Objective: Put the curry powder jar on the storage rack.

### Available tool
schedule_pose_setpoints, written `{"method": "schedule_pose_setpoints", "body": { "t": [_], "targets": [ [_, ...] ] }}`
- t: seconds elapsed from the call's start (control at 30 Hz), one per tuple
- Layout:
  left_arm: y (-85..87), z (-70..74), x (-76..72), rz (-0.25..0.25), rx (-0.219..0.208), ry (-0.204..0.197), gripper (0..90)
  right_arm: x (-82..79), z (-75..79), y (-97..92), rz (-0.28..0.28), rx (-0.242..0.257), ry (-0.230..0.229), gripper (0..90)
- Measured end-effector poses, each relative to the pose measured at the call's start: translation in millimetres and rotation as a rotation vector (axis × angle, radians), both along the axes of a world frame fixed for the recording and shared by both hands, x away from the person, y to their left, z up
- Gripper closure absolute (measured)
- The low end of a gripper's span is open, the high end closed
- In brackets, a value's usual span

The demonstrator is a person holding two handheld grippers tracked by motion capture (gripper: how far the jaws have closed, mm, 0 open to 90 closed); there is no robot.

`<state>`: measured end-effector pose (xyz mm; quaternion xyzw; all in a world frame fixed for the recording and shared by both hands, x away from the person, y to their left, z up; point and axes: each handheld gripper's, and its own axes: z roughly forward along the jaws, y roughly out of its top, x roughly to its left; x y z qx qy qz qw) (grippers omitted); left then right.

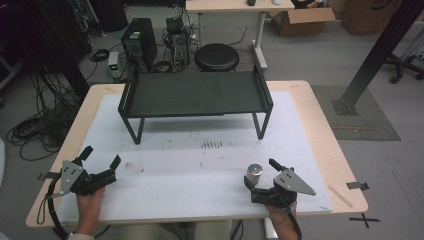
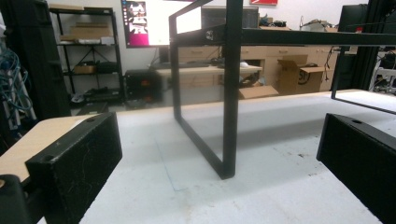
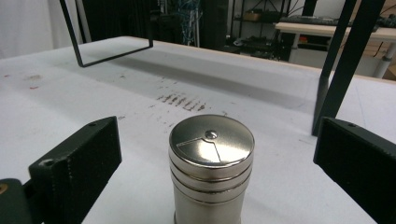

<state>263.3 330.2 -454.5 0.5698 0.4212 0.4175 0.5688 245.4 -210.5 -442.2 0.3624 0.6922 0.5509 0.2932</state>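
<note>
A small silver metal canister (image 1: 254,173) with a ridged lid stands upright on the white mat (image 1: 190,175) near the front right. My right gripper (image 1: 260,172) is open around it. In the right gripper view the canister (image 3: 211,163) sits between the two black jaws with a gap on each side. My left gripper (image 1: 102,156) rests open at the front left with nothing between its fingers. In the left gripper view that gripper (image 2: 219,154) faces the near leg (image 2: 229,116) of a low black metal shelf (image 1: 195,94), which stands at the back of the mat.
Dark smudges (image 1: 211,145) mark the mat in front of the shelf. Behind the table are a black stool (image 1: 216,56), a computer tower (image 1: 138,42) and loose cables. A black slanted post (image 1: 377,52) rises at the right.
</note>
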Motion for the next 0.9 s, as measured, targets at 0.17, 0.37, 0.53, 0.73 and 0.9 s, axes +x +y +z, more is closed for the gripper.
{"method": "schedule_pose_setpoints", "body": {
  "t": [0.17, 0.37, 0.53, 0.73, 0.9],
  "targets": [
    [0.0, 0.0, 0.0, 0.000, 0.000, 0.000, 0.4, 4.7, -3.8, 2.5, -0.001, -0.010, 0.041, 1.3],
    [-0.2, 0.0, 0.0, 0.000, 0.000, 0.000, 0.4, 8.2, -4.8, 2.8, -0.002, -0.012, 0.070, 4.4],
    [-0.4, 0.1, 0.1, 0.000, 0.003, 0.001, 0.4, 9.2, -4.9, 3.6, 0.025, -0.025, 0.079, 11.3],
    [-0.3, 0.3, 0.8, -0.002, 0.002, 0.007, 0.4, 10.4, -5.0, 3.5, 0.045, -0.026, 0.090, 17.6],
    [-0.4, 0.1, 0.2, 0.002, 0.003, 0.002, 0.2, 12.0, -4.9, 3.8, 0.052, -0.028, 0.106, 26.5]
  ]
}}
